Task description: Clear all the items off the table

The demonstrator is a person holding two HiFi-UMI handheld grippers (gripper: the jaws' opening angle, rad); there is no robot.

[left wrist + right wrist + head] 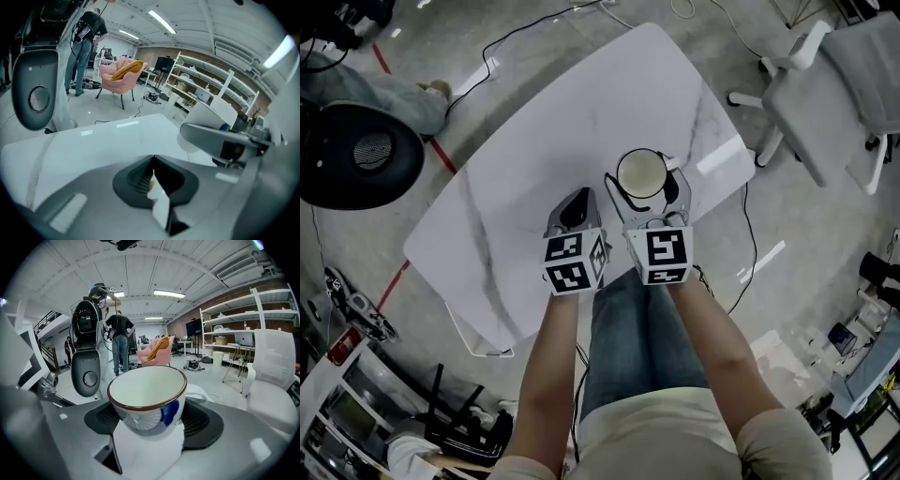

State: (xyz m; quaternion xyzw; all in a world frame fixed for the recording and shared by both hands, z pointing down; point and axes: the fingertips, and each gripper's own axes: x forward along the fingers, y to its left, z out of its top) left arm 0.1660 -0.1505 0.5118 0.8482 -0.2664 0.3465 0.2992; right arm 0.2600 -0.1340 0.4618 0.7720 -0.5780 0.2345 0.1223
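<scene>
Right hand-held gripper (151,426) grasping the cup (146,391) low on its wall, left hand-held gripper (153,174) clenched: glazed cup could tip or slip, smashing onto the worktop (534,155).

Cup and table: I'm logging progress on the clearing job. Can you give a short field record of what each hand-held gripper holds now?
cup: white, brown rim, blue mark, upright, looks empty
right hand-held gripper: shut on cup
left hand-held gripper: shut, nothing clearly held
table: white, no other item visible in the head view
</scene>
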